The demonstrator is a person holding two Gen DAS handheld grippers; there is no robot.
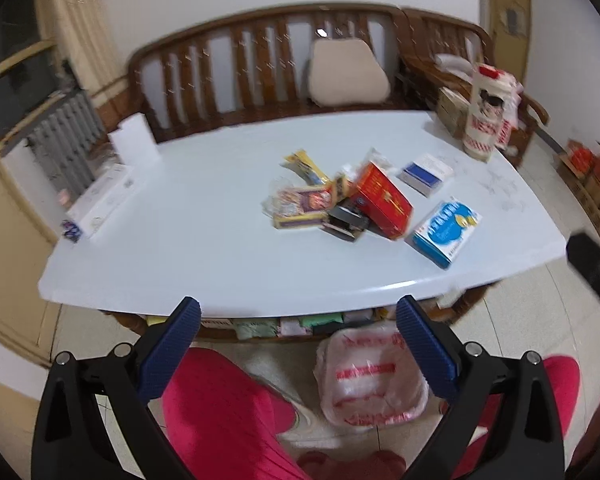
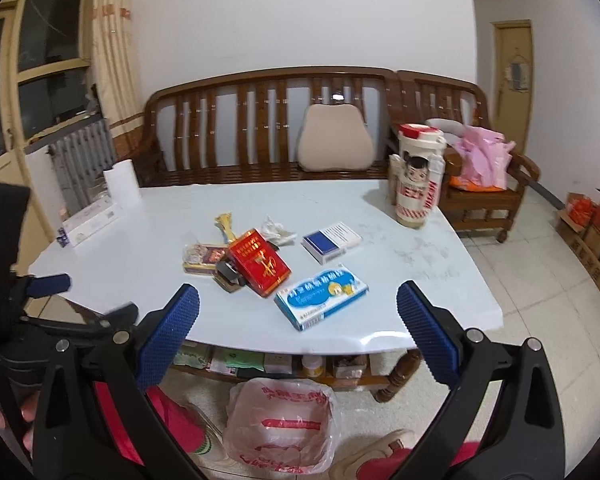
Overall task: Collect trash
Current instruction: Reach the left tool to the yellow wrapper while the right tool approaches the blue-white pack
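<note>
Trash lies in a pile on the white table [image 1: 180, 248] [image 2: 400, 300]: a red box [image 1: 384, 200] [image 2: 260, 262], a blue and white box [image 1: 446, 232] [image 2: 322, 300], a dark blue and white box [image 1: 424, 174] [image 2: 332, 242], a small black box [image 1: 346, 222], and wrappers [image 1: 300, 204] [image 2: 204, 258]. A bin lined with a red-printed plastic bag [image 1: 372, 380] [image 2: 280, 428] stands on the floor before the table. My left gripper [image 1: 298, 344] is open and empty, above the floor short of the table edge. My right gripper [image 2: 298, 330] is open and empty over the near edge.
A wooden bench [image 2: 268, 120] with a beige cushion [image 1: 348, 72] stands behind the table. A tall printed cup [image 2: 418, 176] stands at the table's far right, a white roll [image 1: 134, 140] and a long white box [image 1: 100, 200] at its left. The person's pink legs [image 1: 220, 412] are below.
</note>
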